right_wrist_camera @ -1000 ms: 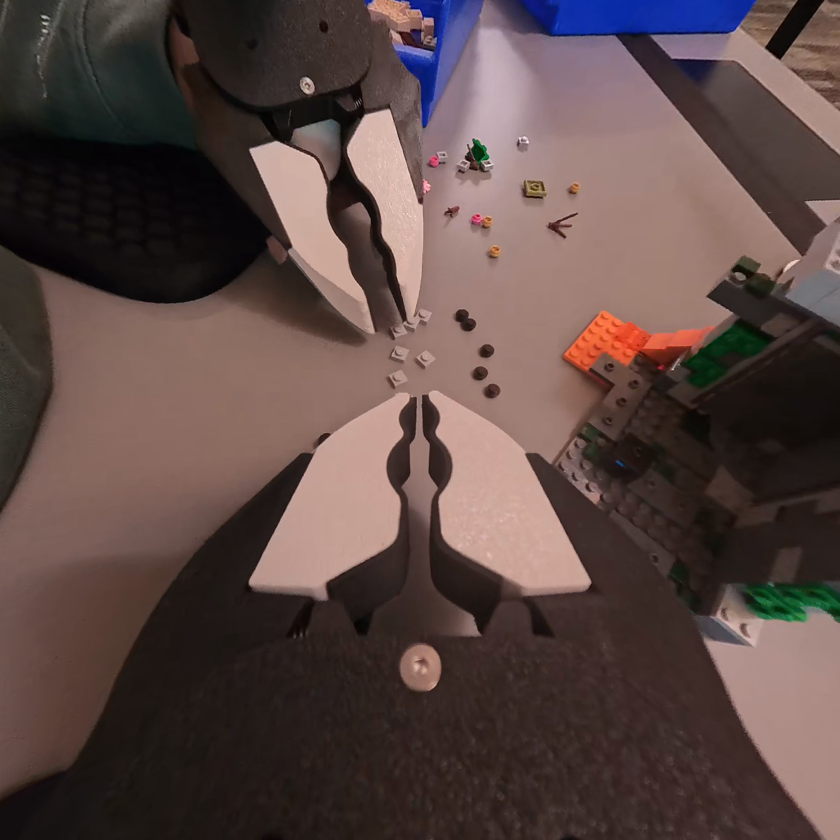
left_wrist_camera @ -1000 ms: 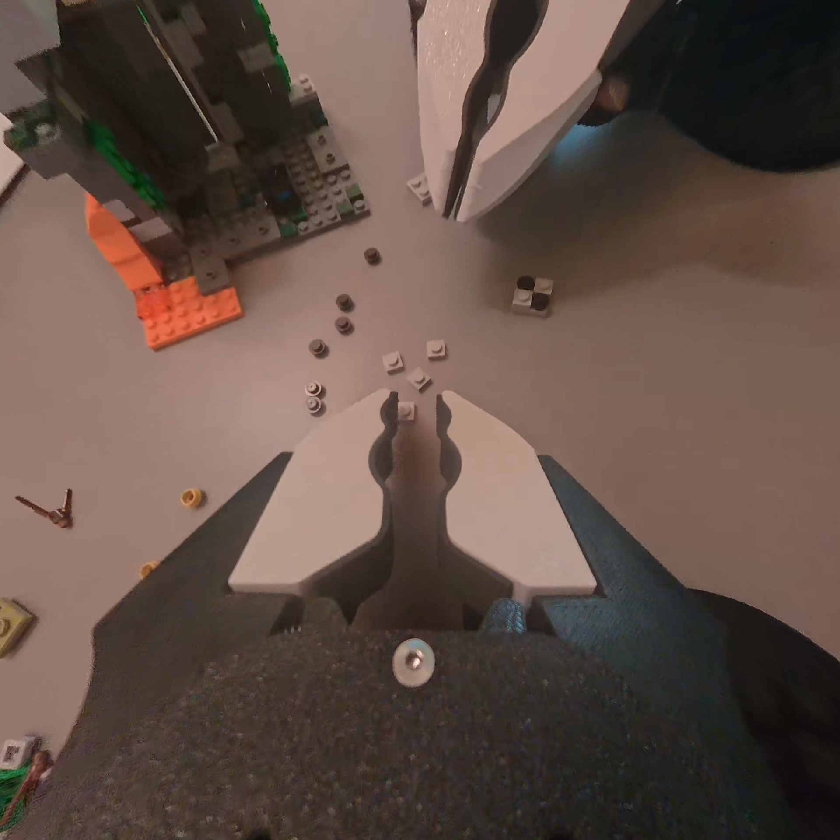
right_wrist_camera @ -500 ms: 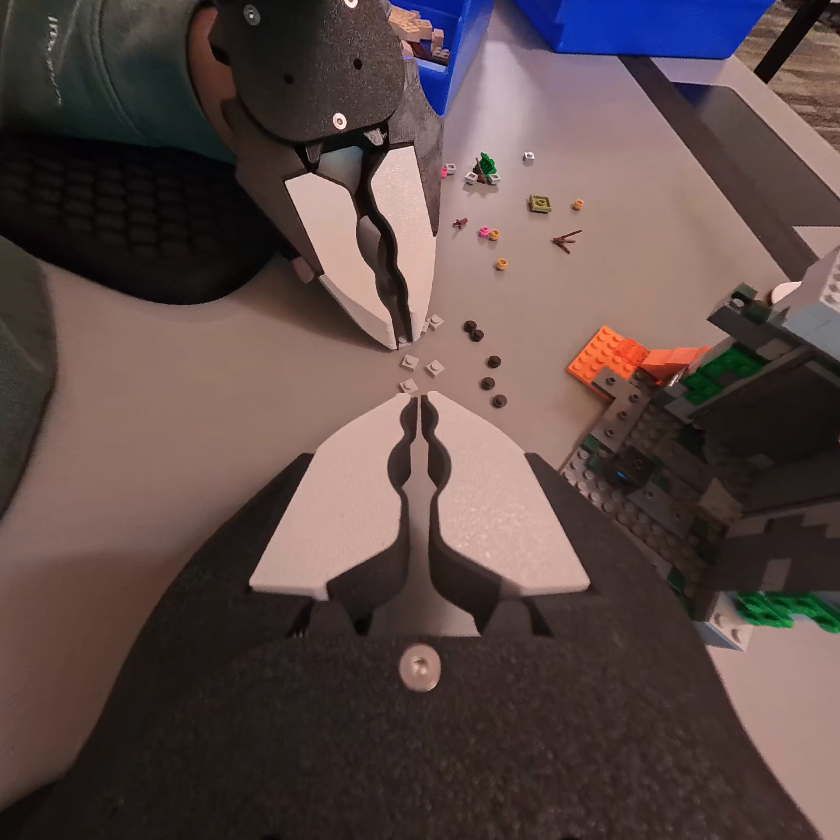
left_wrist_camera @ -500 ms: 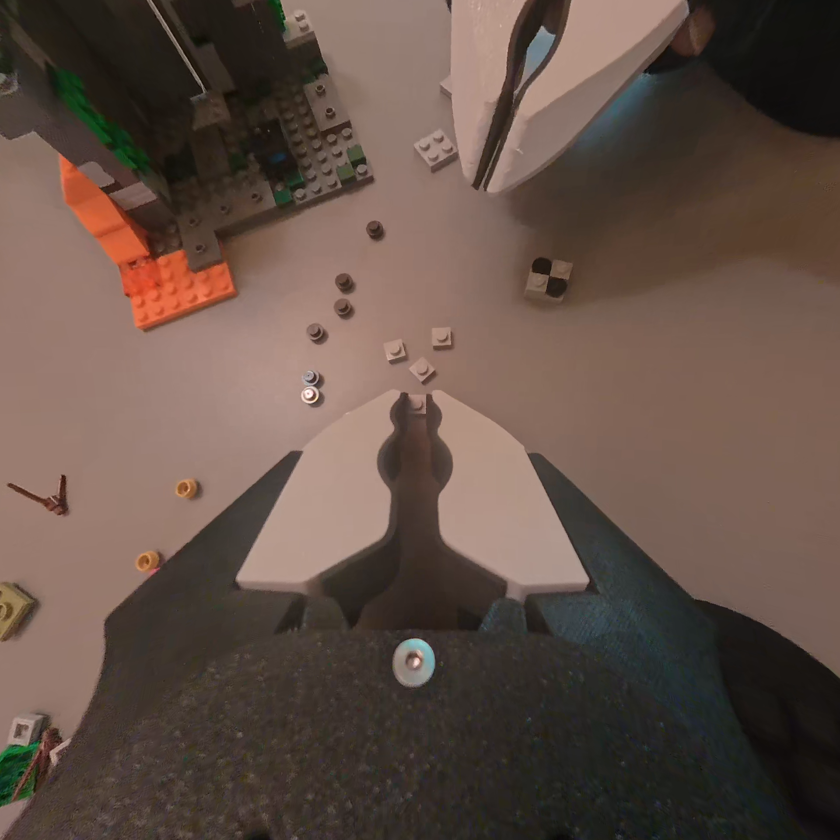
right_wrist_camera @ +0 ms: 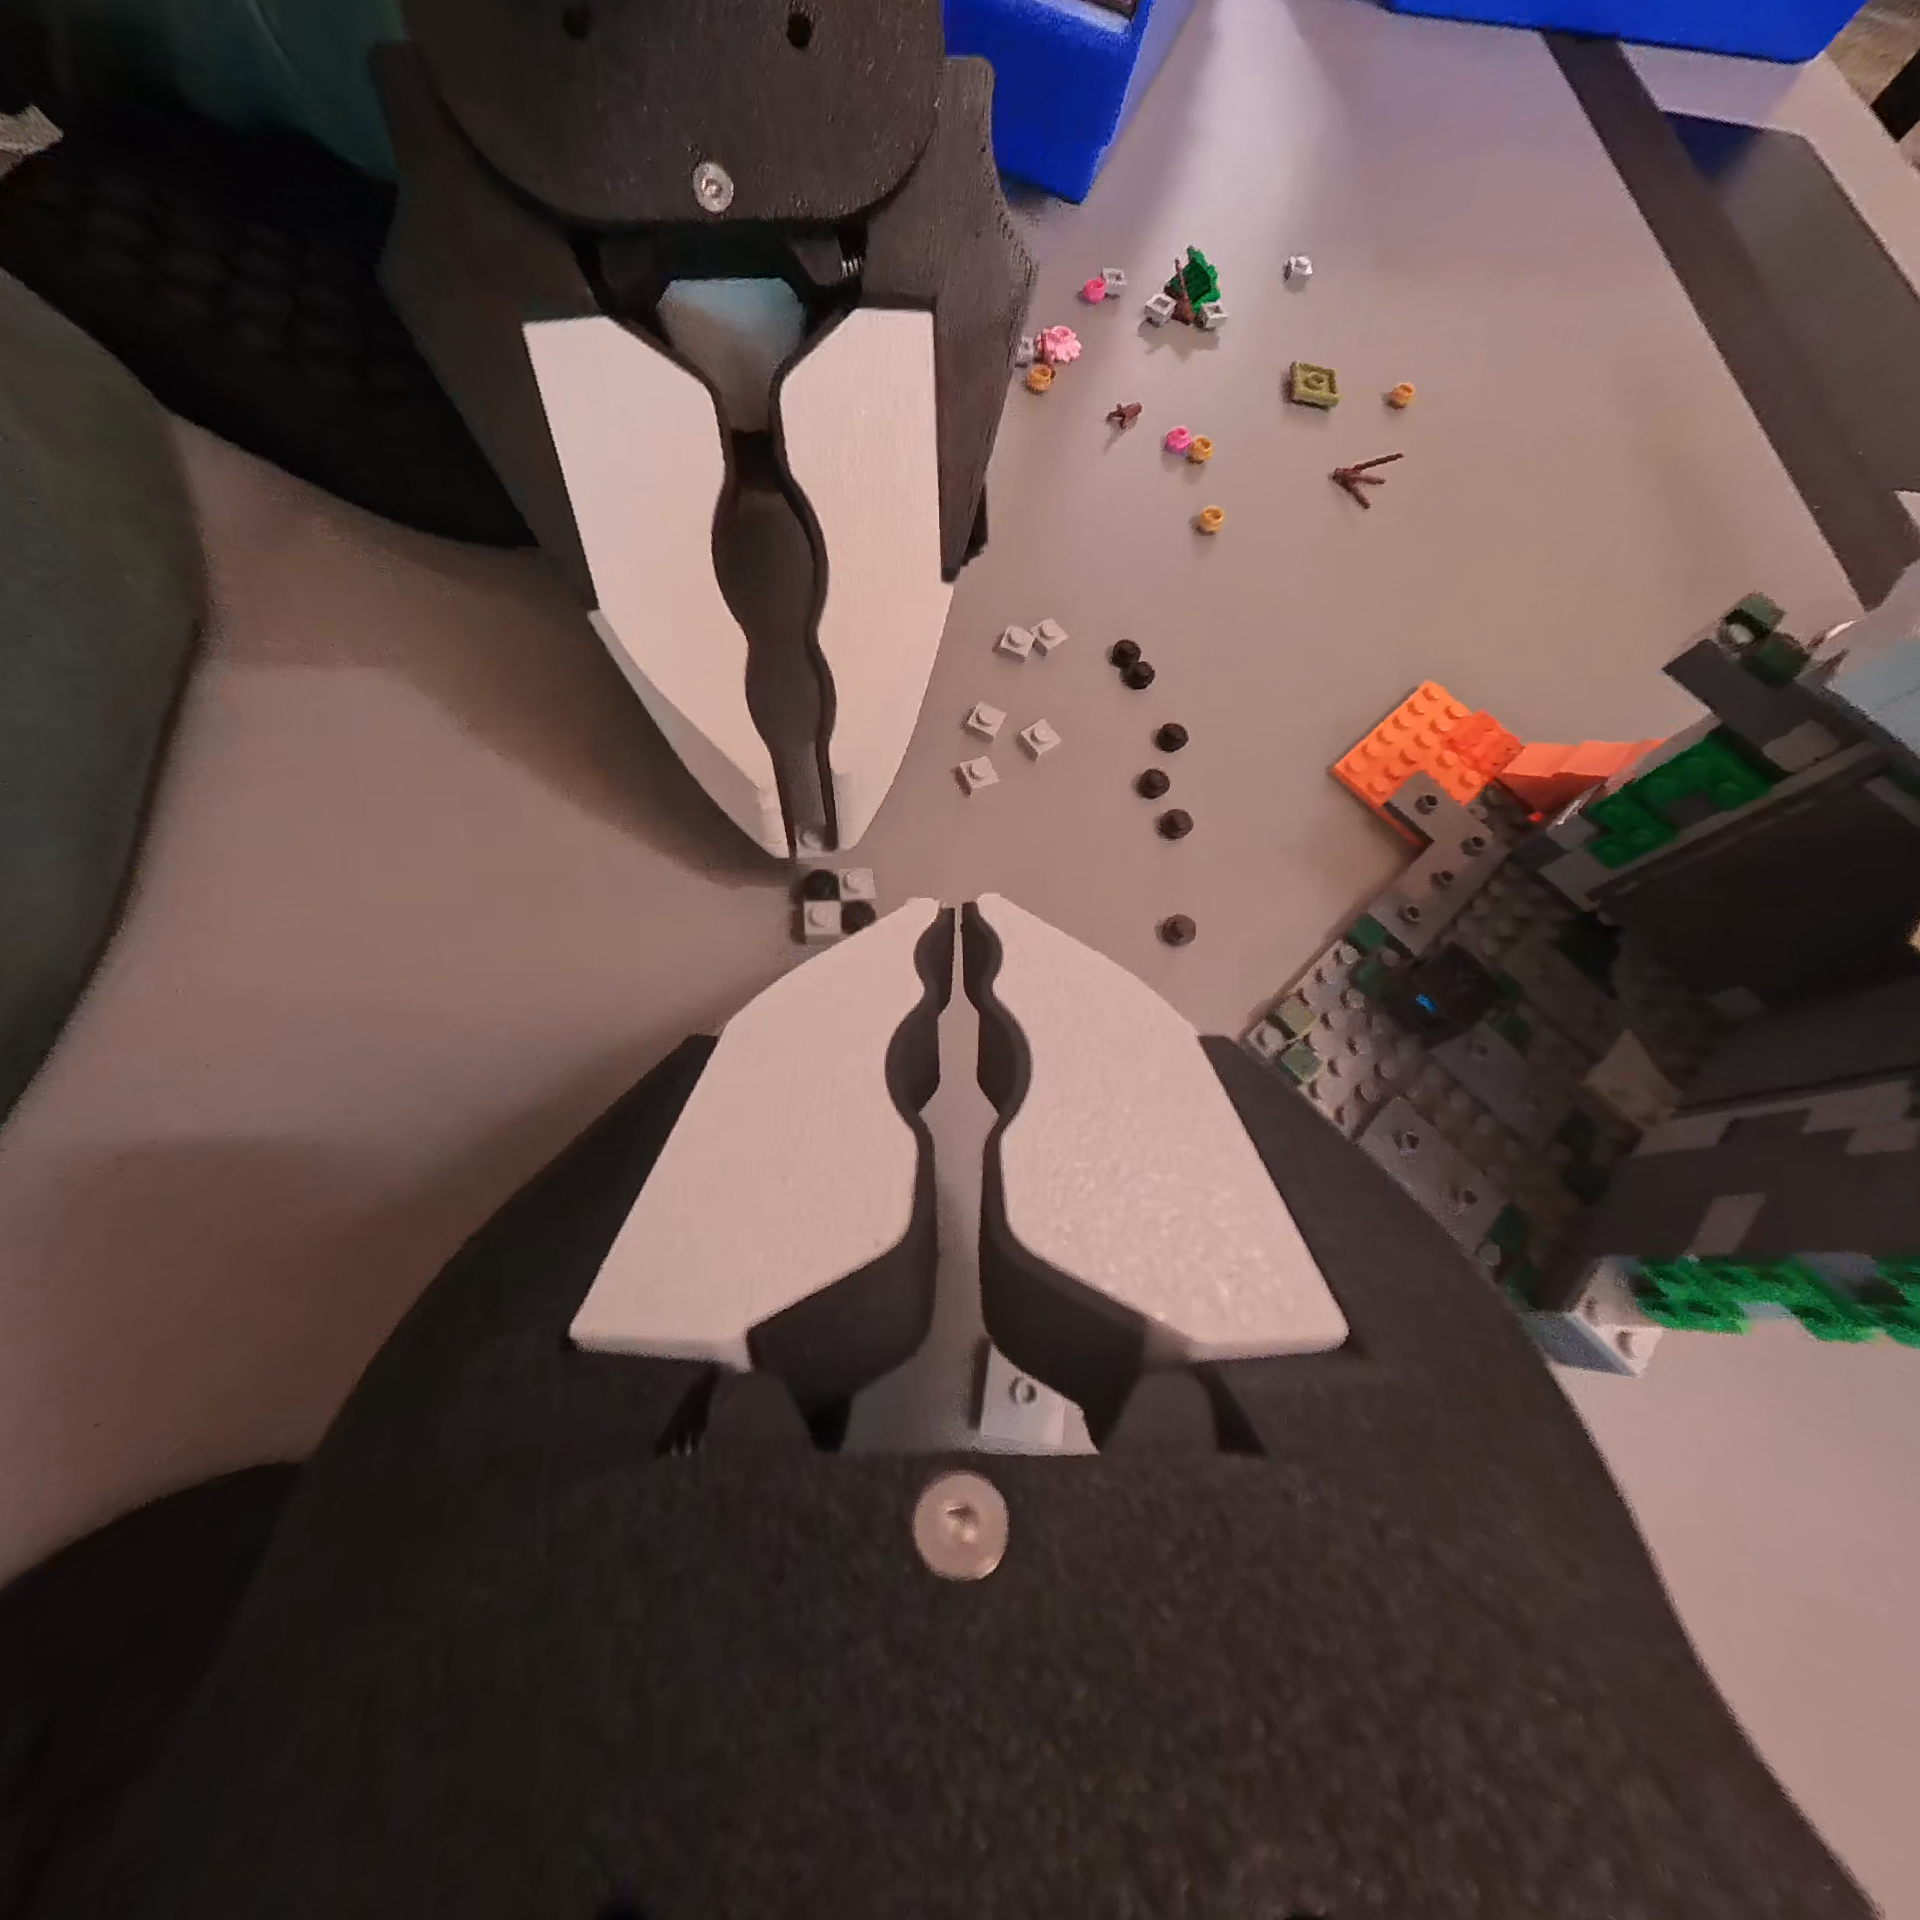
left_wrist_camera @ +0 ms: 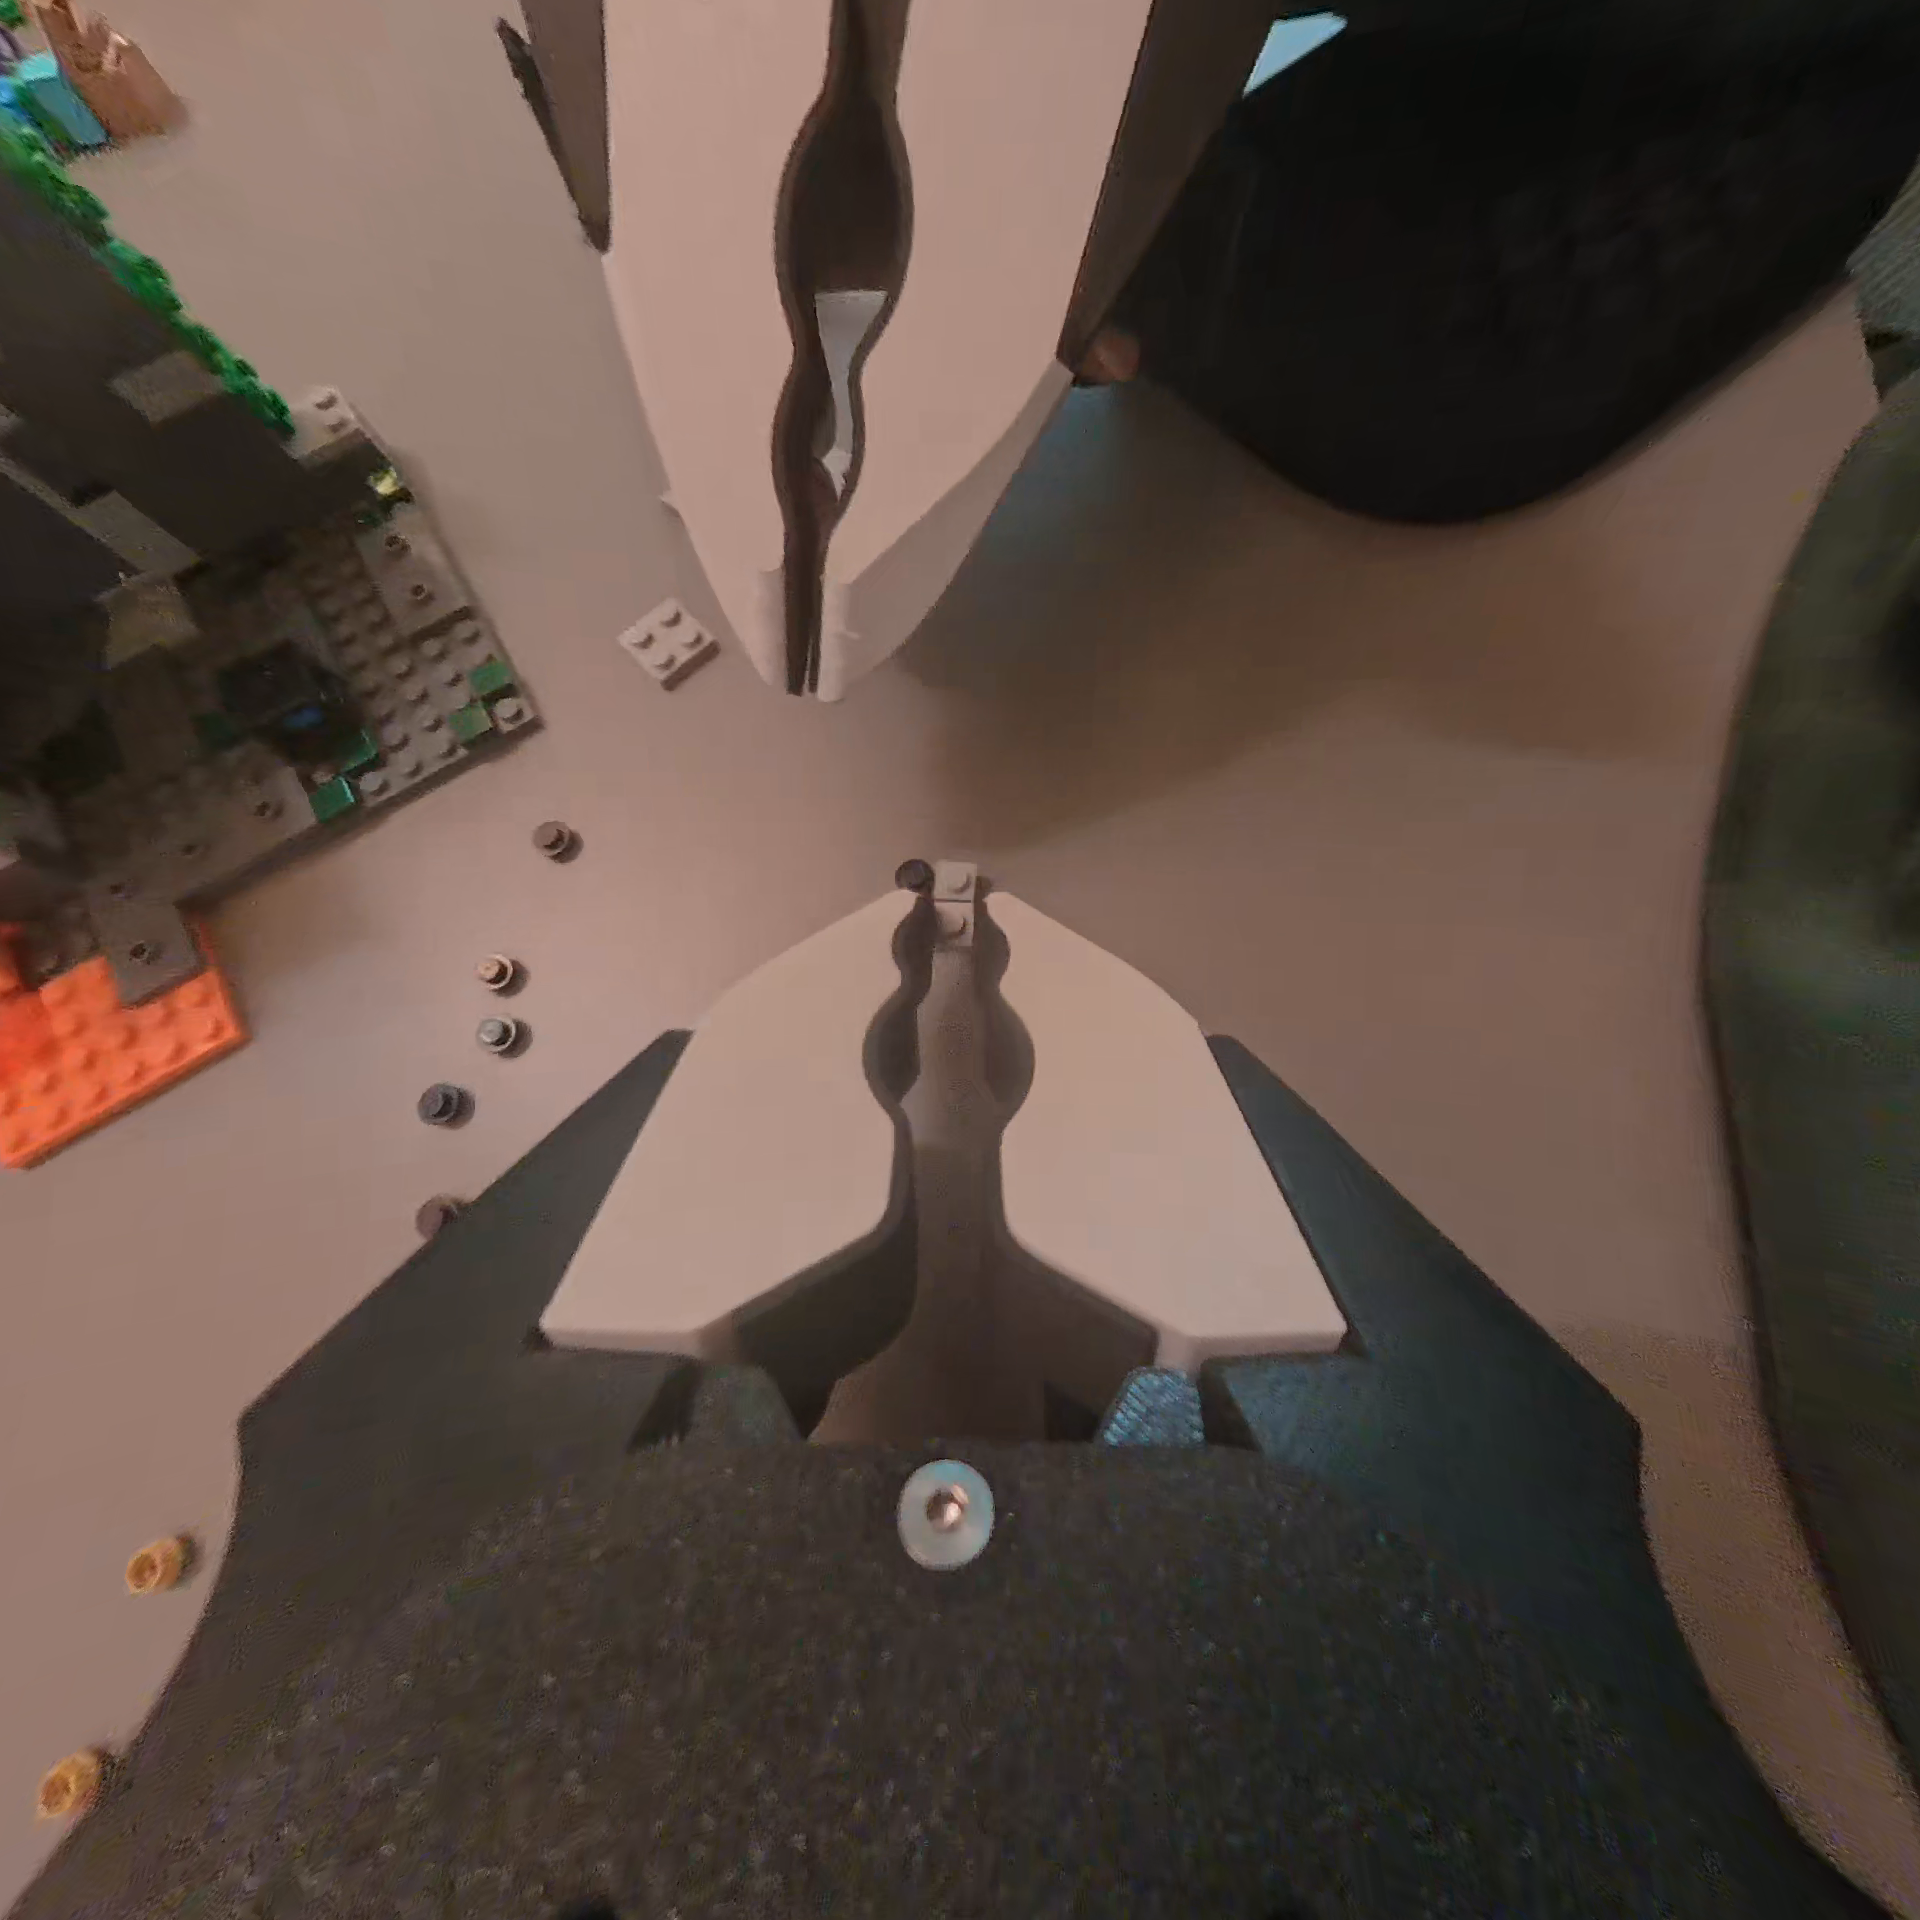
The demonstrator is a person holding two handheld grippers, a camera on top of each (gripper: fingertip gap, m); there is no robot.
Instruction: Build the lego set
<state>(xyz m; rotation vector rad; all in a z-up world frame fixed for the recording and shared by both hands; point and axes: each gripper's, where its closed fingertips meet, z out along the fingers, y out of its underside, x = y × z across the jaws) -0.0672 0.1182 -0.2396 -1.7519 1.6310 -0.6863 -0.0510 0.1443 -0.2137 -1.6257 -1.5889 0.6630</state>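
Carried over from the loose tiles, left gripper (left_wrist_camera: 951, 914) pinches a tiny grey tile (left_wrist_camera: 954, 923) above the checkered plate (right_wrist_camera: 836, 902); light, stiff, edge-held. Right gripper (right_wrist_camera: 957, 914) nearly closed, empty.

- No text, label, brand, number or sign can be read in either view.
- The bricks, the built model, the blue bins and the table show no legible marks.
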